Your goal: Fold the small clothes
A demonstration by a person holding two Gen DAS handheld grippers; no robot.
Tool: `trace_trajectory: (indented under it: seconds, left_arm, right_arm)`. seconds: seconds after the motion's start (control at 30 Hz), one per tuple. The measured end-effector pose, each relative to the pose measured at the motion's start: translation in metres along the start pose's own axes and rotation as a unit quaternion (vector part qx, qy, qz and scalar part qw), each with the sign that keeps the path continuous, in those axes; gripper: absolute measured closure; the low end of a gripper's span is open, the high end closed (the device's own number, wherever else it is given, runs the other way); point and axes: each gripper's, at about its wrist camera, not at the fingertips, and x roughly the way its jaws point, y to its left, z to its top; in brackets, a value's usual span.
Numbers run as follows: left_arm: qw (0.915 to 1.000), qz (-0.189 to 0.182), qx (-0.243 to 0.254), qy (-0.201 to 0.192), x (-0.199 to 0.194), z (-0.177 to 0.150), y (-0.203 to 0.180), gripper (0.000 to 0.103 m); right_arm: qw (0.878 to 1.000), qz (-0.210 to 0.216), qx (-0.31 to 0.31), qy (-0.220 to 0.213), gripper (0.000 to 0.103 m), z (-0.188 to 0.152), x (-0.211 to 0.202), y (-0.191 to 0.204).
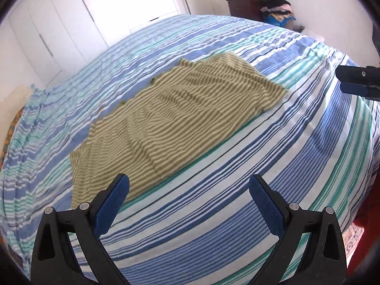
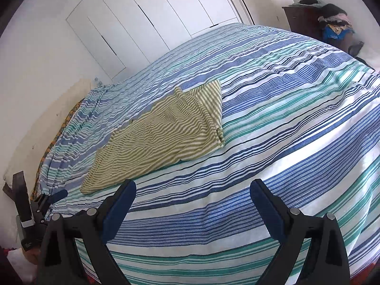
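While both grippers hang above the near edge of the bed, a small green-and-cream striped garment (image 1: 171, 121) lies flat on the striped bedspread (image 1: 273, 166), a little left of the middle, its right end folded over on itself. The left gripper (image 1: 188, 187) has its jaws spread wide with nothing between them, its left finger over the garment's near corner. The right gripper (image 2: 192, 192) is likewise gaping and empty, just short of the cloth. Far right, a dark wooden dresser (image 2: 301, 21) stands heaped with clothes (image 2: 334, 21). White closet doors (image 2: 147, 16) line the far wall.
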Motion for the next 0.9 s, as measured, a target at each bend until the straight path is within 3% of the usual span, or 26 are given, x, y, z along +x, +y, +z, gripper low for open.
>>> trace_trajectory:
  seconds: [0.13, 0.27, 0.3, 0.37, 0.4, 0.43, 0.6, 0.7, 0.73, 0.77, 0.8, 0.83, 0.9]
  left_arm:
    - [0.9953, -0.006, 0.096, 0.009, 0.053, 0.055, -0.08, 0.002]
    - [0.9941, 0.019, 0.095, 0.049, 0.108, 0.085, -0.117, 0.003]
    - [0.9952, 0.016, 0.079, 0.055, 0.116, 0.09, -0.118, 0.01]
    - [0.9975, -0.021, 0.036, 0.058, 0.121, 0.096, -0.115, 0.044]
    - [0.998, -0.02, 0.02, 0.057, 0.121, 0.097, -0.113, 0.078]
    - [0.9983, -0.016, 0.011, 0.056, 0.12, 0.098, -0.111, 0.097]
    - [0.9972, -0.051, -0.027, 0.048, 0.113, 0.097, -0.094, 0.098]
    - [0.9942, -0.076, -0.061, 0.045, 0.106, 0.095, -0.076, 0.099]
    - [0.9924, -0.084, -0.078, 0.045, 0.104, 0.094, -0.066, 0.099]
    - [0.9902, -0.091, -0.096, 0.044, 0.1, 0.092, -0.056, 0.099]
    - [0.9877, -0.099, -0.114, 0.041, 0.095, 0.091, -0.046, 0.099]
    - [0.9847, -0.106, -0.134, 0.036, 0.089, 0.088, -0.033, 0.099]
    - [0.978, -0.116, -0.173, 0.019, 0.073, 0.081, -0.004, 0.099]
  right_arm:
    - [0.998, 0.035, 0.043, 0.029, 0.007, 0.048, 0.009, -0.033]
    - [0.994, 0.066, 0.039, 0.073, 0.007, 0.099, 0.041, -0.049]
    - [0.992, 0.075, 0.036, 0.09, 0.007, 0.11, 0.054, -0.052]
    - [0.99, 0.071, 0.025, 0.118, 0.007, 0.133, 0.084, -0.054]
    - [0.988, 0.073, 0.014, 0.133, 0.007, 0.142, 0.101, -0.054]
    - [0.985, 0.077, 0.004, 0.154, 0.007, 0.15, 0.12, -0.053]
    - [0.968, 0.082, -0.001, 0.239, 0.012, 0.171, 0.217, -0.04]
    - [0.96, 0.061, -0.049, 0.267, 0.017, 0.168, 0.257, -0.008]
    - [0.959, 0.039, -0.073, 0.272, 0.033, 0.166, 0.266, 0.002]
    - [0.957, 0.022, -0.091, 0.275, 0.061, 0.163, 0.272, 0.012]
    - [0.956, 0.01, -0.1, 0.275, 0.08, 0.163, 0.275, 0.019]
    - [0.957, 0.01, -0.102, 0.271, 0.091, 0.164, 0.274, 0.026]
    - [0.961, 0.032, -0.106, 0.254, 0.091, 0.167, 0.263, 0.044]
